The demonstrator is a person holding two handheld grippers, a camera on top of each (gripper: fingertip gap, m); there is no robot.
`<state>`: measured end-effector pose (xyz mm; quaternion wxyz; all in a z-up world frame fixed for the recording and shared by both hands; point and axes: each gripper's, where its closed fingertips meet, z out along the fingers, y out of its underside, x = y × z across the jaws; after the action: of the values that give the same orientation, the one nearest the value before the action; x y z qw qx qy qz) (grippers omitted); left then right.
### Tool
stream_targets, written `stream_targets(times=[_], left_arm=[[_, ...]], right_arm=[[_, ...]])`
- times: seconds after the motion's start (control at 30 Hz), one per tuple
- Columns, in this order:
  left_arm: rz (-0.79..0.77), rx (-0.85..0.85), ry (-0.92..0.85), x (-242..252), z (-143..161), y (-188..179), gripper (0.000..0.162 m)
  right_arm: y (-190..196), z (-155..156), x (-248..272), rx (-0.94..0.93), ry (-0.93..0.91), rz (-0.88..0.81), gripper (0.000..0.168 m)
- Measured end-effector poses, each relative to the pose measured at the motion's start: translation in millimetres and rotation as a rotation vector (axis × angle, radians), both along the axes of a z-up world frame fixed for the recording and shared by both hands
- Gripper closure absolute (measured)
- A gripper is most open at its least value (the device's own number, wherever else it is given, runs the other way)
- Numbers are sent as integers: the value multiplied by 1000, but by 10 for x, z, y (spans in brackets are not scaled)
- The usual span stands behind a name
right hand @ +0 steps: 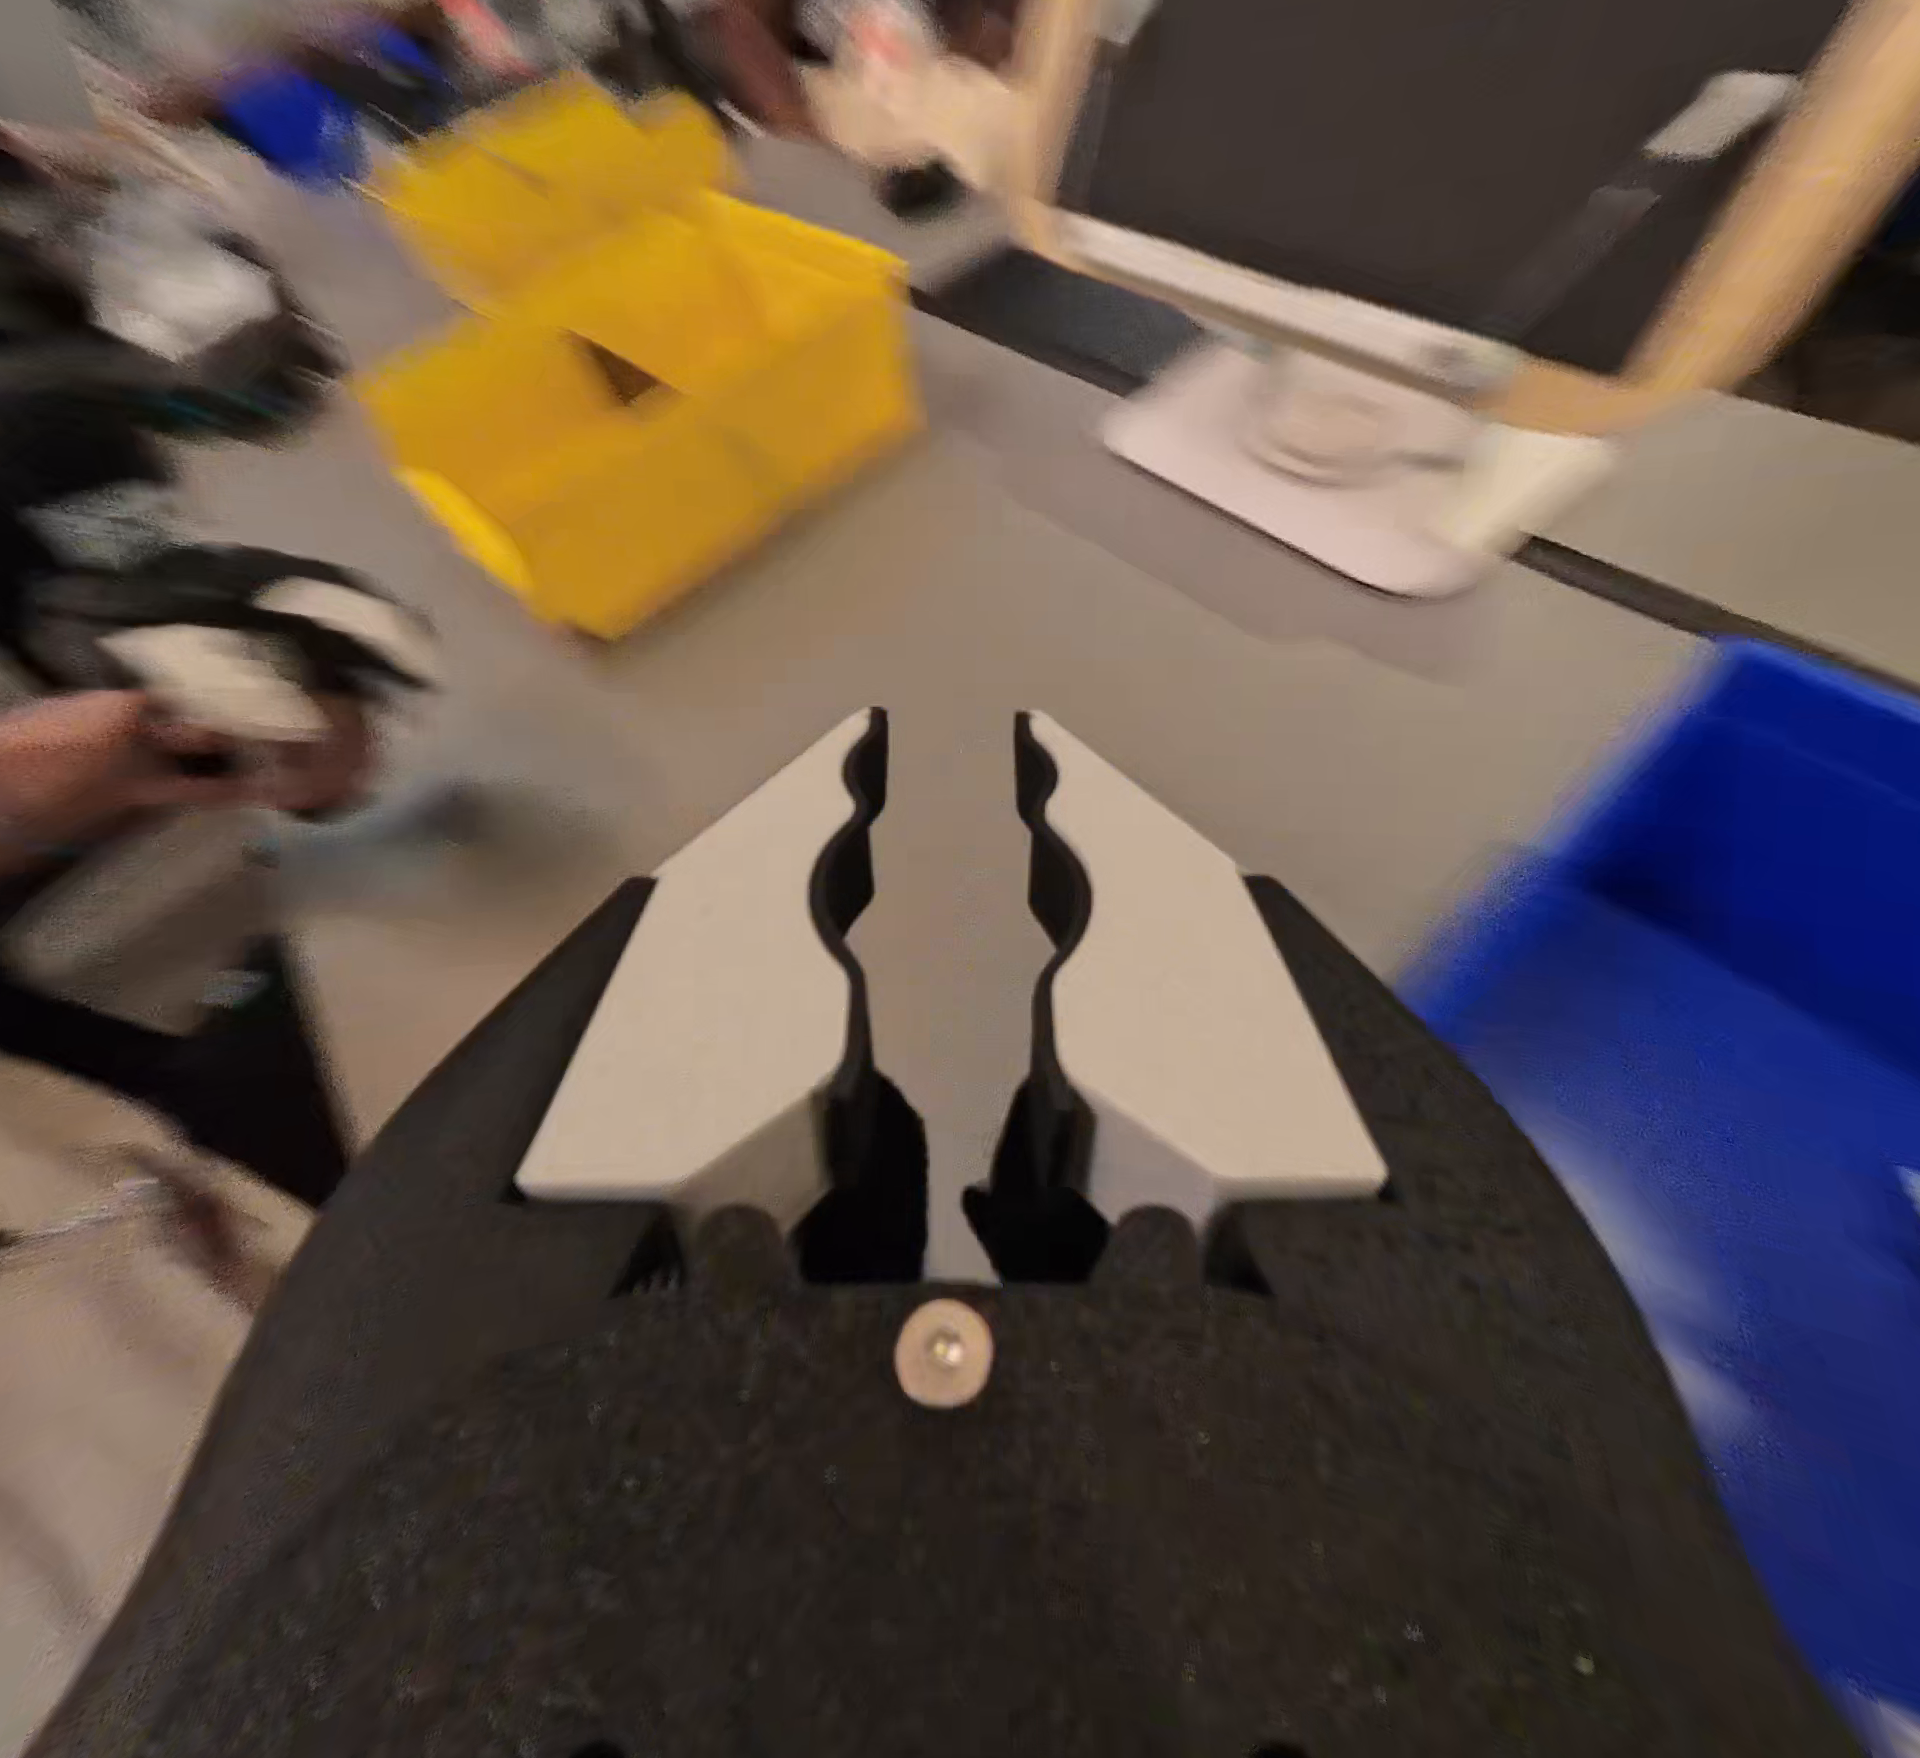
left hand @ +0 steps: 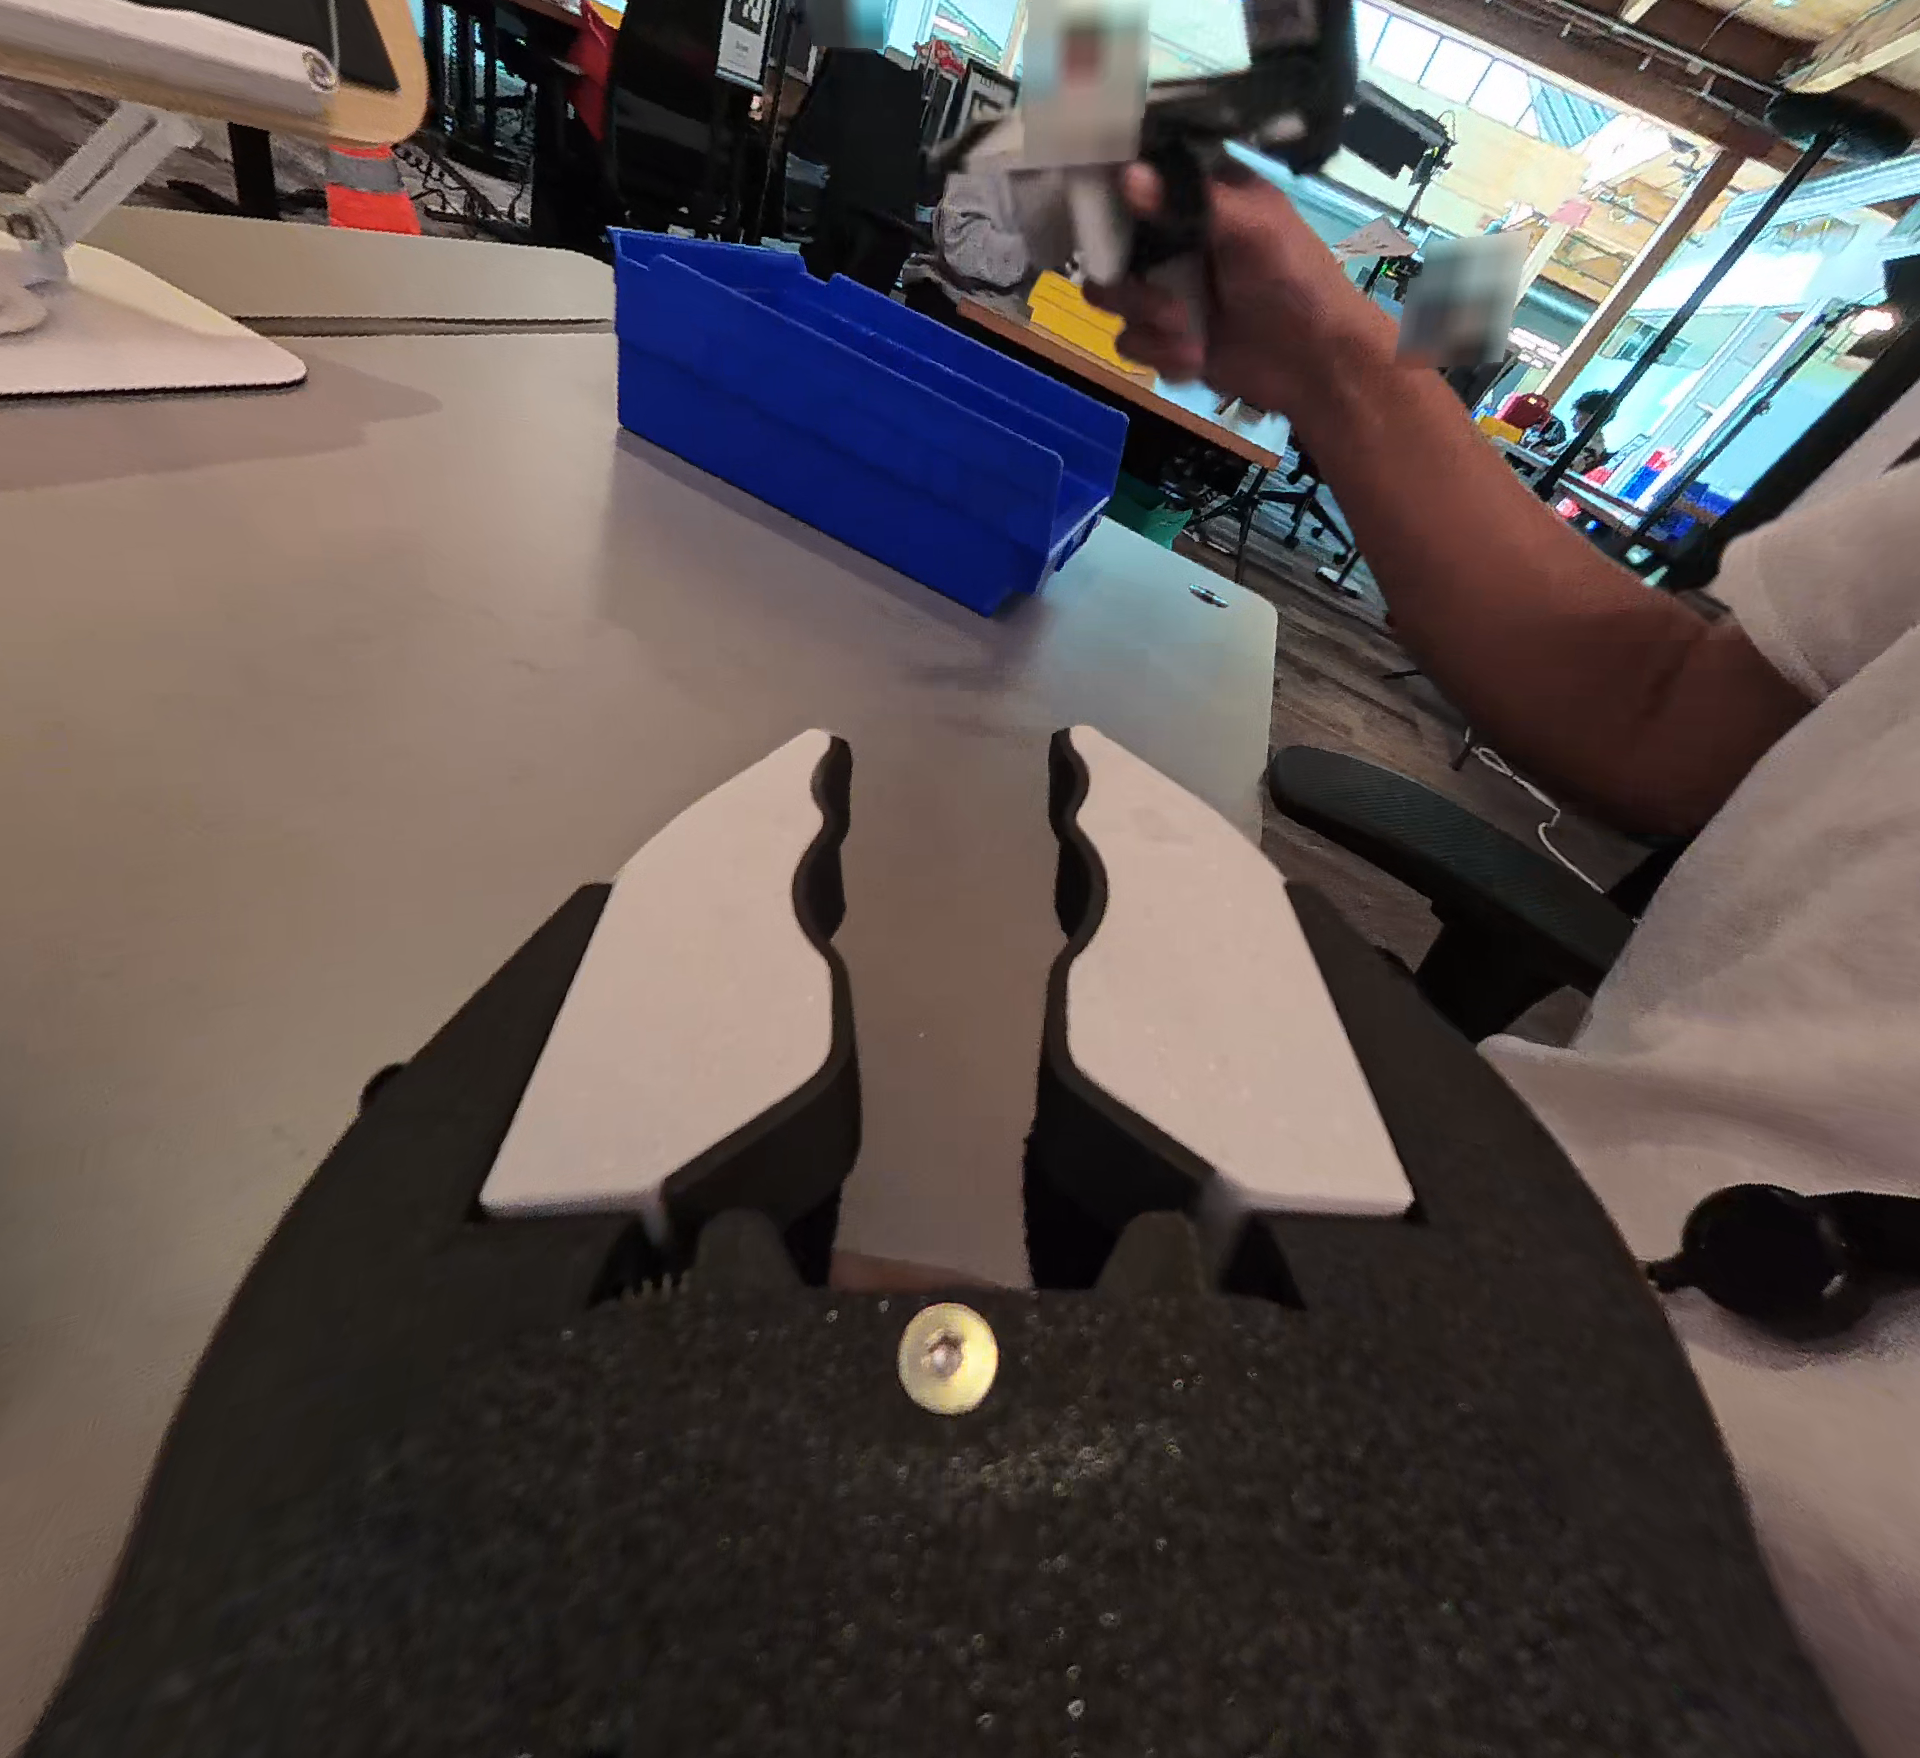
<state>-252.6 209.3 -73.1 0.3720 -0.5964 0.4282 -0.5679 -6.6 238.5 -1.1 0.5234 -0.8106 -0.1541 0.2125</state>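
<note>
On the grey table [left hand: 416, 669], the blue bin [left hand: 862, 430] is taken as the landmark, and everything else is placed from it. It is seen lying flat with its long axis running from far left to near right in the left wrist view, well ahead of the left gripper [left hand: 948, 752] and slightly to its left. A white stand base [left hand: 135, 326] is seen far to the left of the bin. In the right wrist view, which is smeared by motion, the same blue bin [right hand: 1704, 1033] is found close on the right side of the right gripper [right hand: 948, 732], while a yellow bin [right hand: 644, 399] is set well beyond it, to the left. The right gripper [left hand: 1174, 160] is seen raised above the bin's near end, gripped by a hand [left hand: 1236, 295] with the forearm bent upward; it is judged the nearer one. Both grippers are parted by a narrow gap, nothing being held between the fingers. The left gripper is held low over bare table.
</note>
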Motion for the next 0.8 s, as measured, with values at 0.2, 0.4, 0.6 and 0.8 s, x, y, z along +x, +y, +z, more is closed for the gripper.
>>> stream_targets(times=[0.2,0.4,0.6,0.8], left_arm=[[-19,-34,-5,26,-11,58,125],[-24,6,17,29,-28,104,125],[-19,130,108,-162,114,237,125],[19,235,472,-861,174,1010,128]], right_arm=[[-293,-683,-1500,25,446,236,145],[-219,-1098,-1754,-14,207,291,145],[-224,-1123,-1826,-39,245,311,146],[-296,-1270,-1944,-81,167,375,146]])
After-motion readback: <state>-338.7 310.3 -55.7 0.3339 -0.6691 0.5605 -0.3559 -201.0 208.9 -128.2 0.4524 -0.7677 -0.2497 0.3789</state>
